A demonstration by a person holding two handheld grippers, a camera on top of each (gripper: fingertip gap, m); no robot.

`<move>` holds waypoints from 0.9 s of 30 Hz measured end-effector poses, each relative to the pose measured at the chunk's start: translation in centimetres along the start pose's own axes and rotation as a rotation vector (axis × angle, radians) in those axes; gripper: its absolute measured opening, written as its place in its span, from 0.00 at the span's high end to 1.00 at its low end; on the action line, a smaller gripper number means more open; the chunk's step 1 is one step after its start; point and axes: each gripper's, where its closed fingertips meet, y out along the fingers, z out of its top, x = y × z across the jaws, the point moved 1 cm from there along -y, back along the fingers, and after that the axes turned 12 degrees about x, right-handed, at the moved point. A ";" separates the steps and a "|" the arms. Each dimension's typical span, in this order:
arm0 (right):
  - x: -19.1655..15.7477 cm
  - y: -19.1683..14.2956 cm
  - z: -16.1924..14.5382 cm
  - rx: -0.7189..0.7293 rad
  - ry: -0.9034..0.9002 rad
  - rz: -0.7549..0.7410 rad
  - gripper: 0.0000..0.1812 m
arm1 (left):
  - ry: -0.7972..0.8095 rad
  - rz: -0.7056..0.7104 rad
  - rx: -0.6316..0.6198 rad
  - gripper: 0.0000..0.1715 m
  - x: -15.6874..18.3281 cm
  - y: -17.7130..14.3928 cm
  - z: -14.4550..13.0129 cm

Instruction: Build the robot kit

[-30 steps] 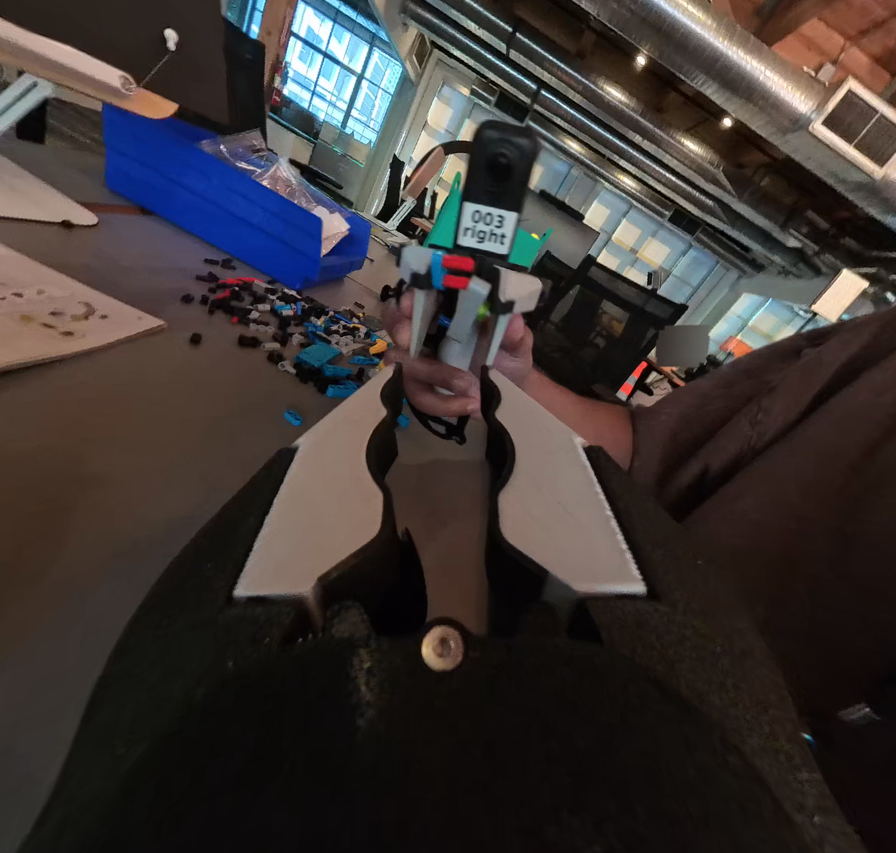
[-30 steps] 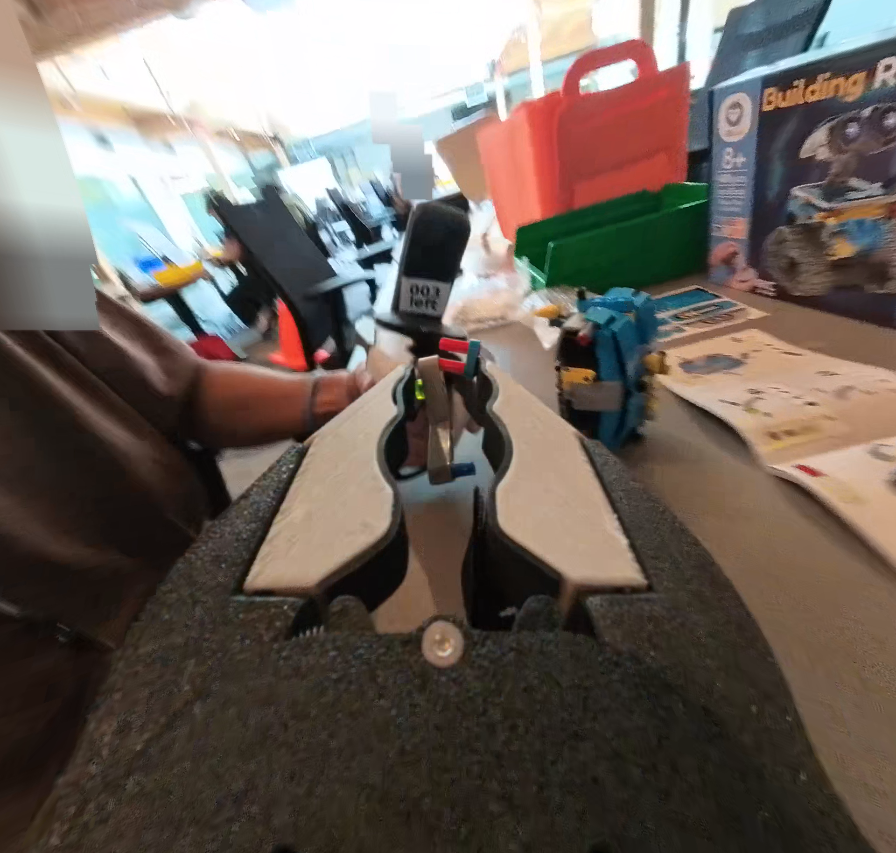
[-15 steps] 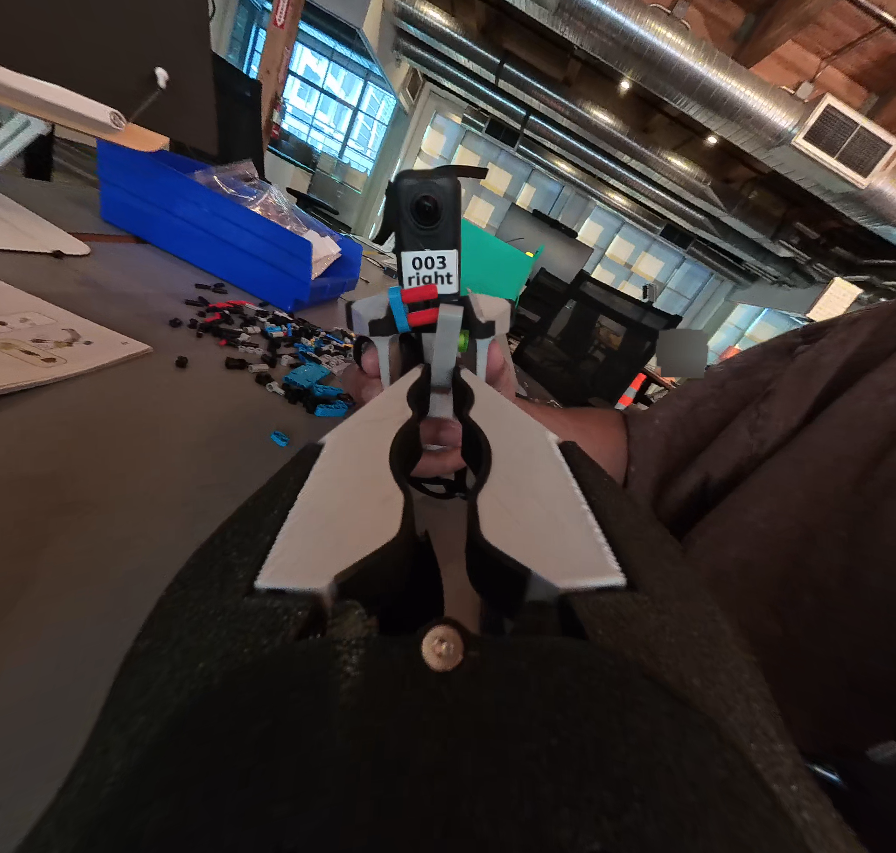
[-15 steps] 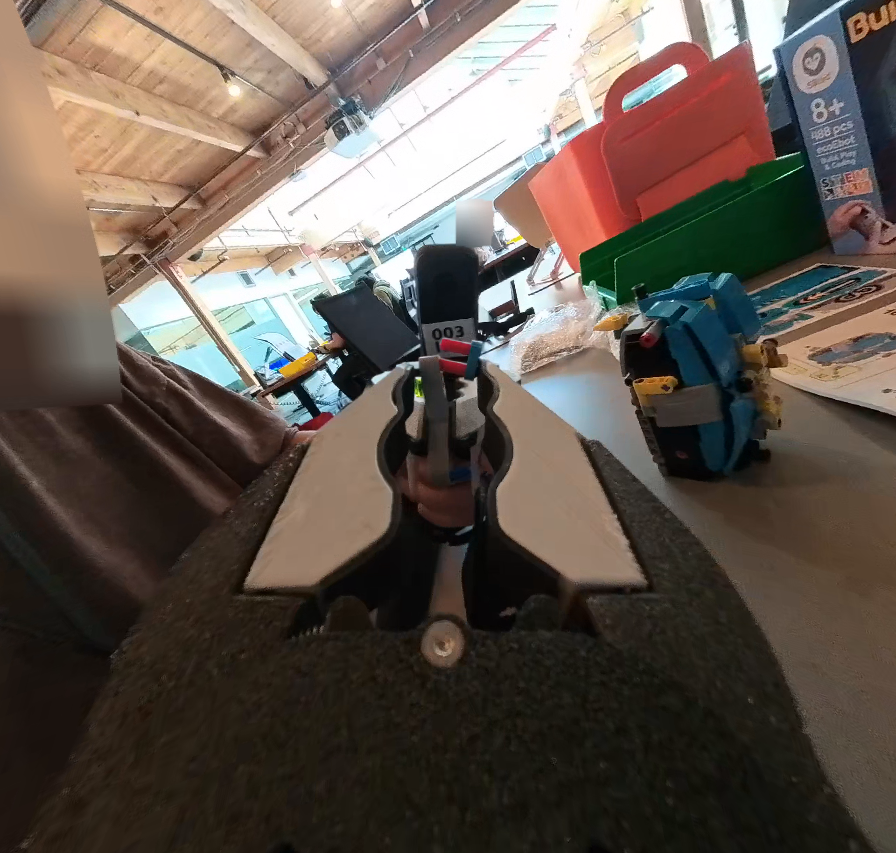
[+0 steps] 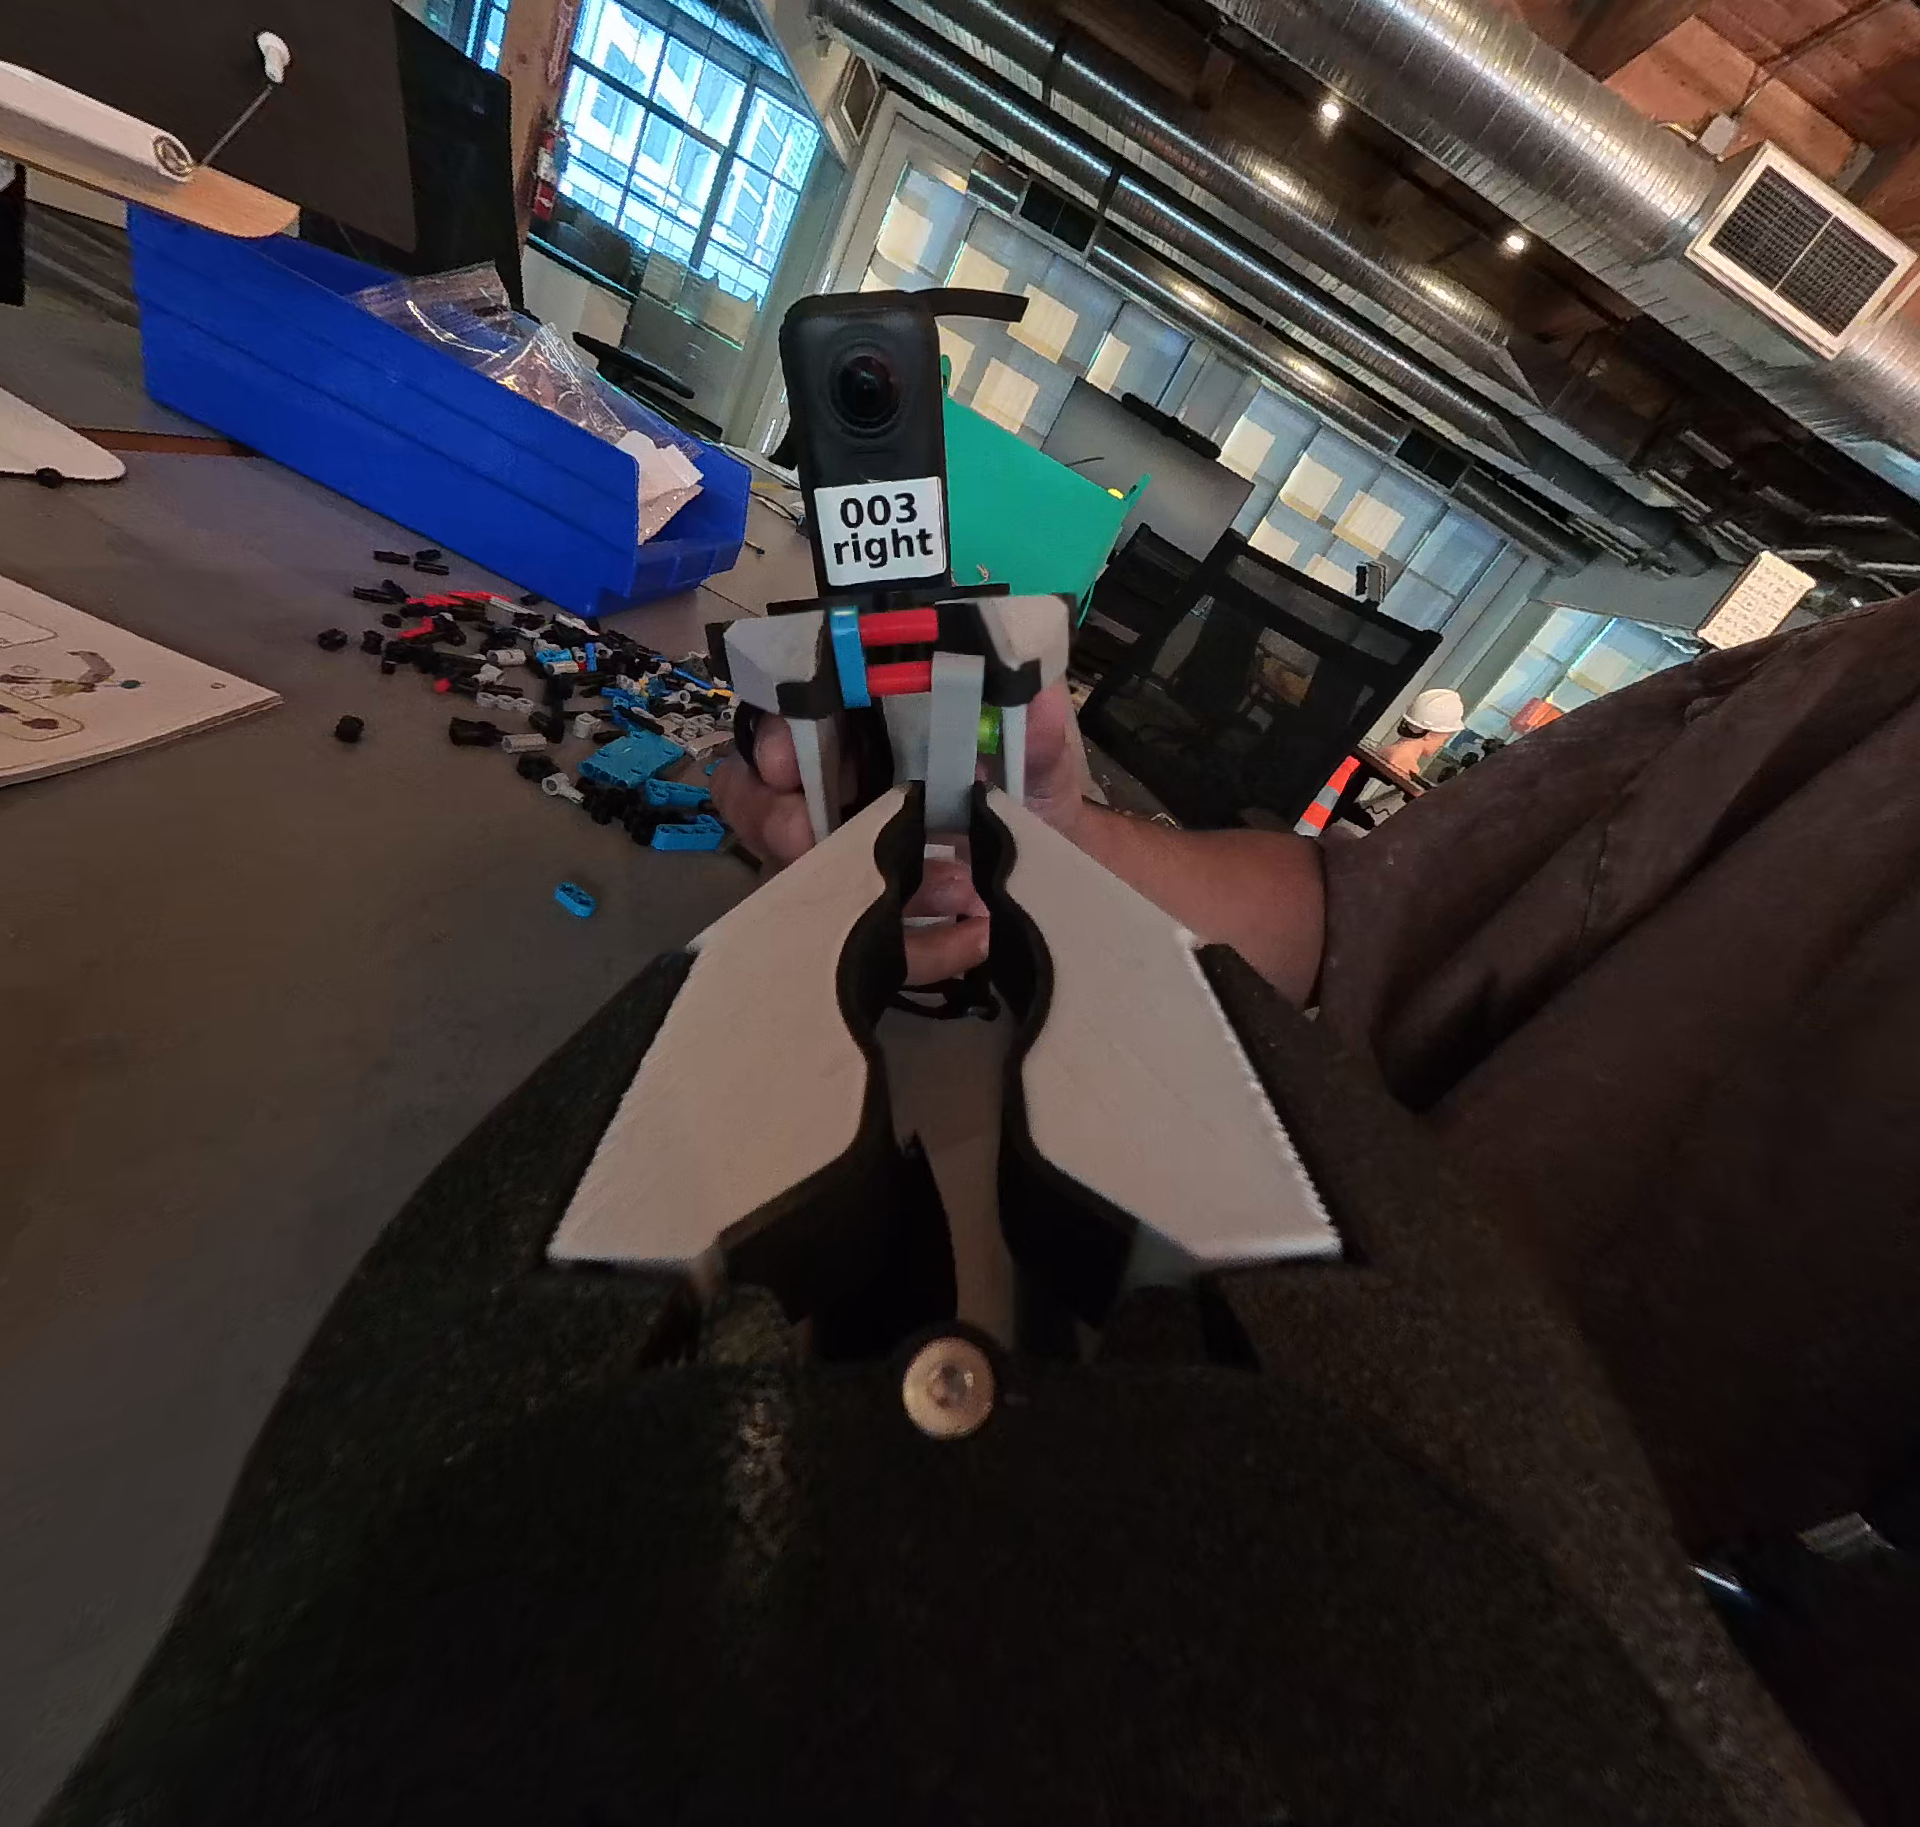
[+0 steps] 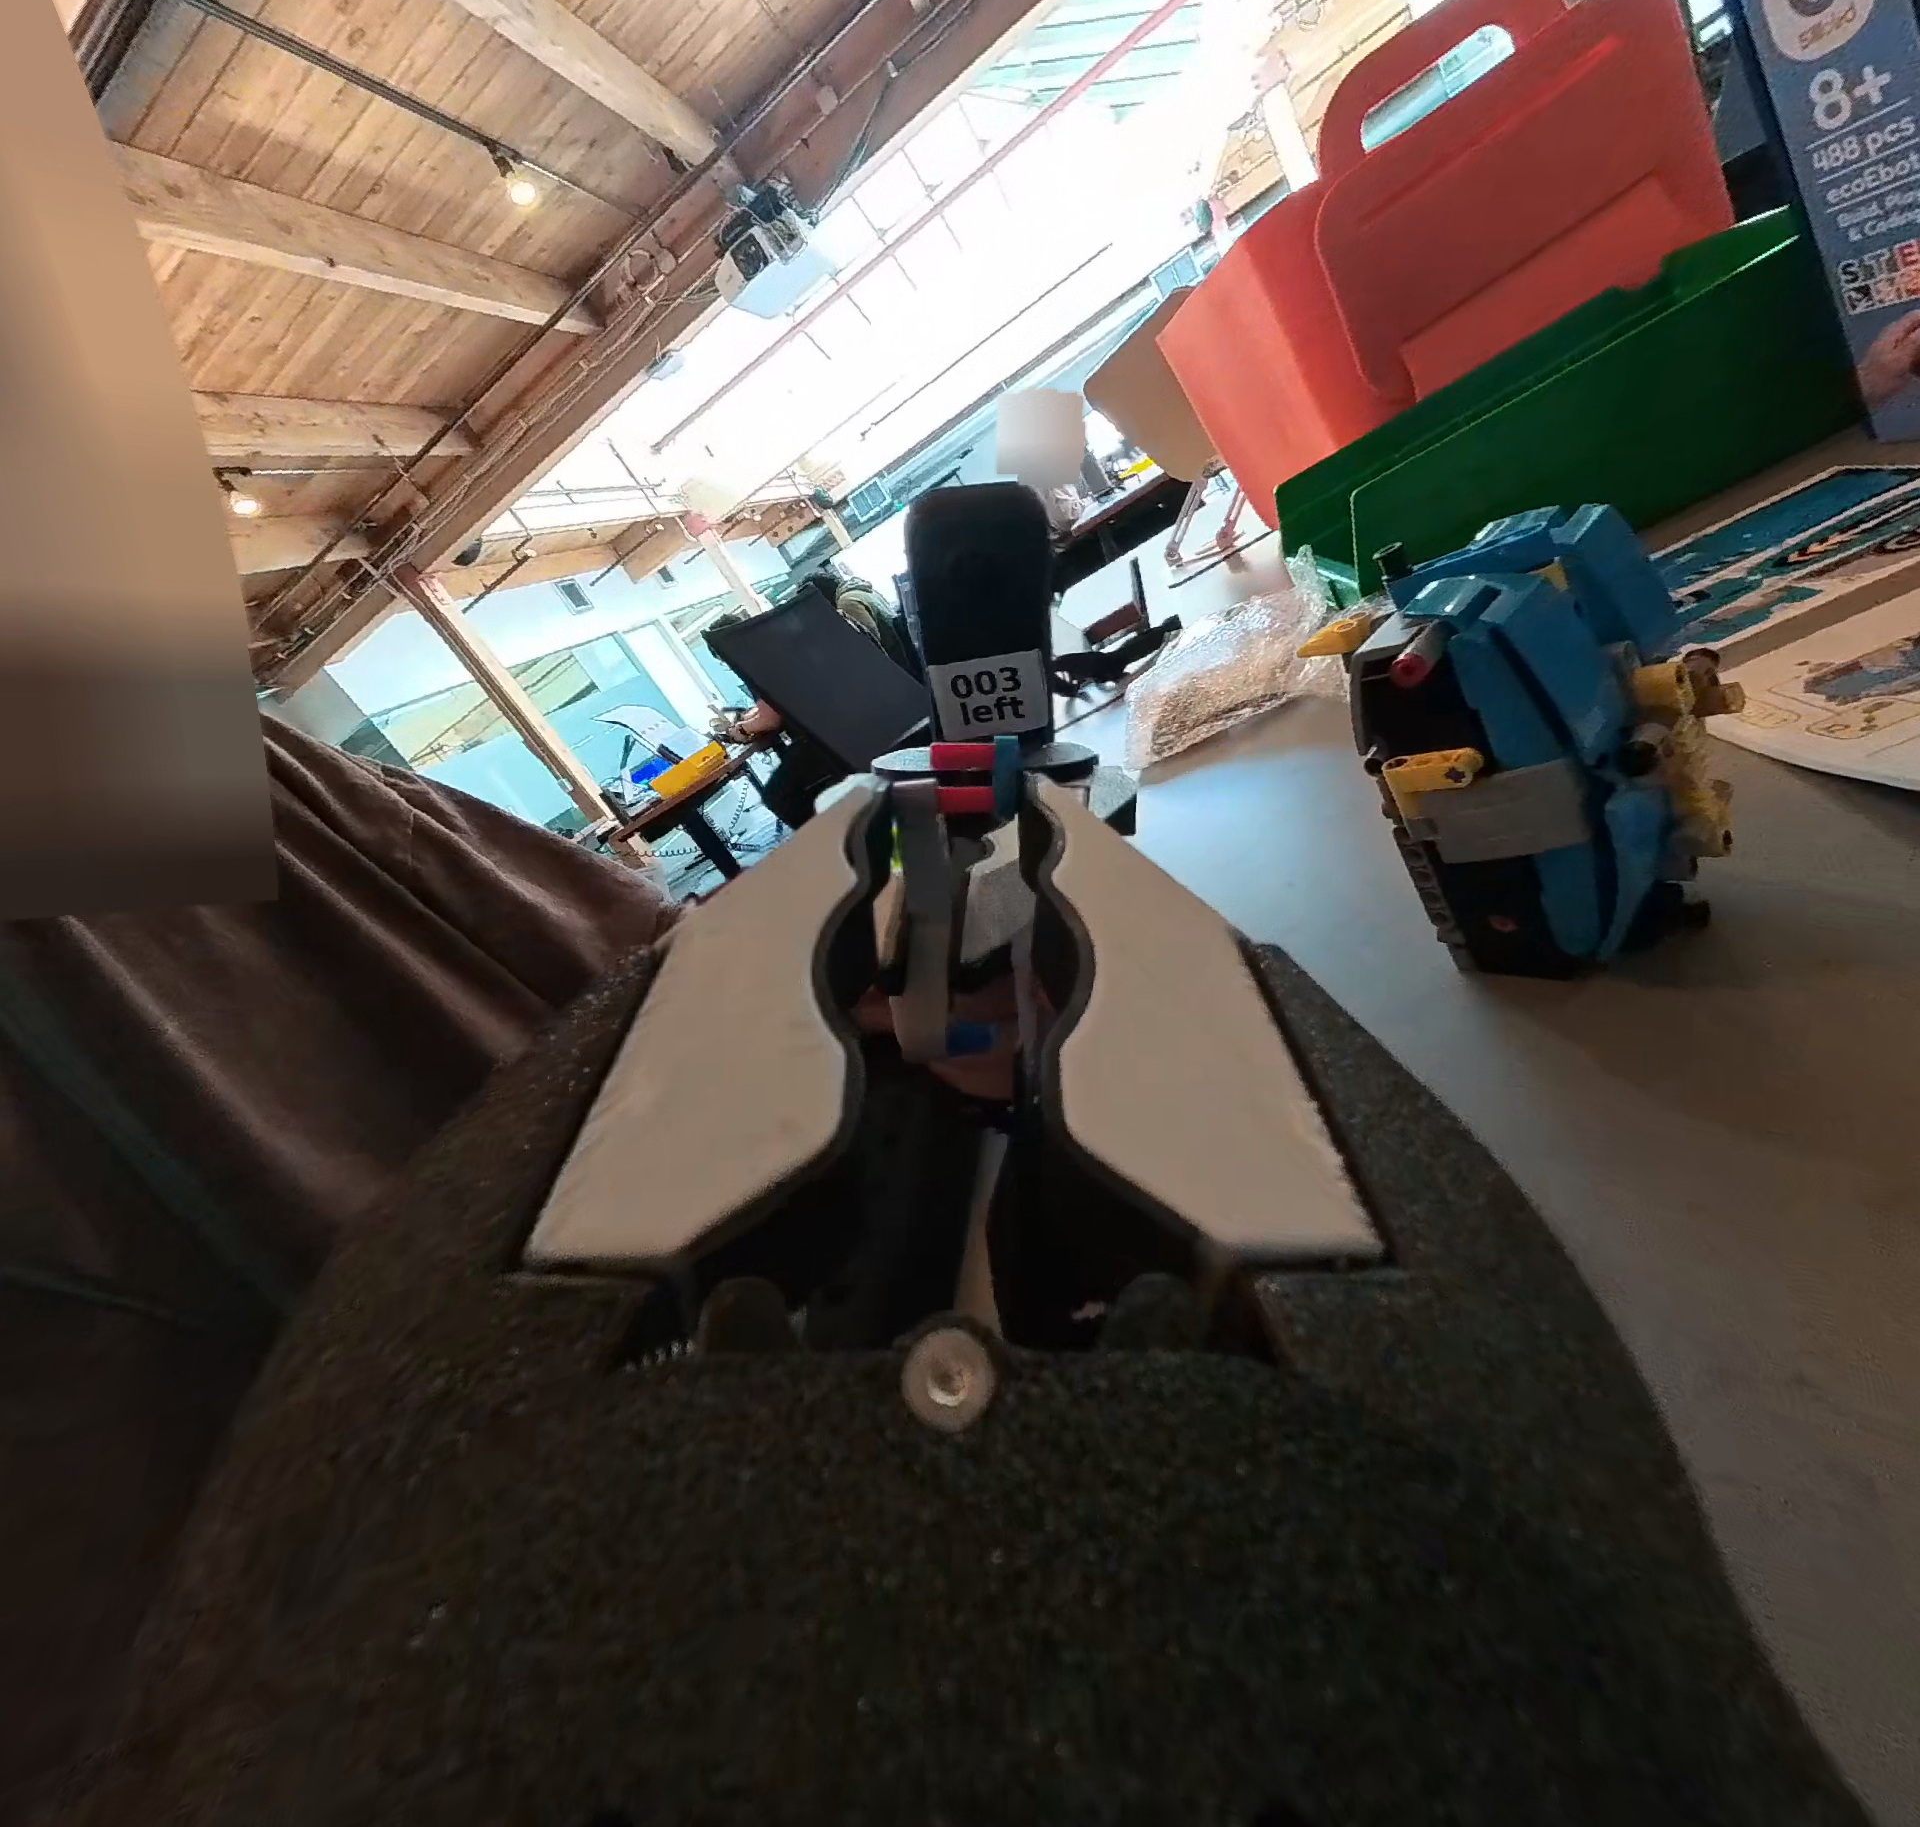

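A small brick assembly, a grey beam (image 5: pixel 951 728) with two red pins (image 5: pixel 899 650) and a blue piece, is held in the air between both grippers, which face each other. My left gripper (image 5: pixel 945 806) is shut on the beam's lower end. In the right wrist view my right gripper (image 6: pixel 956 811) clamps the same assembly (image 6: pixel 928 873) across its width, with the red pins (image 6: pixel 961 775) at the fingertips. A hand (image 5: pixel 935 936) holds the right gripper behind the left one's fingers. Each gripper's black camera (image 5: pixel 868 395) (image 6: pixel 977 614) faces the other.
A blue bin (image 5: pixel 416 447), a pile of loose small pieces (image 5: pixel 582 697) and an instruction sheet (image 5: pixel 94 697) lie on the grey table (image 5: pixel 208 998). A blue built model (image 6: pixel 1527 769), green tray (image 6: pixel 1558 437), red carrier (image 6: pixel 1455 250), printed box (image 6: pixel 1839 167) and plastic bag (image 6: pixel 1226 676) stand right. The tips of both grippers are at nearly the same place.
My left gripper's fingers were open around the assembly and have shut on the grey beam. Both grippers have drawn closer together, and the right wrist view has tilted upward.
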 end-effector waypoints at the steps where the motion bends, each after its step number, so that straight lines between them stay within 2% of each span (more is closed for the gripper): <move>1: 0.0 0.0 0.0 -0.005 -0.005 -0.003 0.87 | 0.002 0.004 -0.002 0.96 -0.1 0.0 0.0; 9: 0.4 -0.2 0.0 -0.037 -0.129 -0.051 0.88 | 0.030 0.027 -0.004 0.95 -0.4 0.0 0.0; 16: -0.6 -0.3 -0.4 -0.071 -0.236 0.004 0.89 | 0.011 -0.023 -0.024 0.95 0.4 0.0 -0.4; 21: -1.1 -0.4 -0.7 -0.104 -0.345 0.019 0.88 | -0.125 -0.085 -0.031 0.96 0.9 -0.1 -0.7; 22: -1.1 -0.4 -0.6 -0.107 -0.374 0.014 0.92 | -0.160 -0.098 -0.028 0.96 0.9 -0.1 -0.7; 23: -1.2 -0.3 -0.7 -0.112 -0.400 0.012 0.92 | -0.183 -0.108 -0.027 0.96 1.0 -0.1 -0.7; 27: -1.4 -0.5 -0.8 -0.133 -0.399 0.020 0.92 | -0.136 -0.102 -0.043 0.96 1.1 -0.1 -0.9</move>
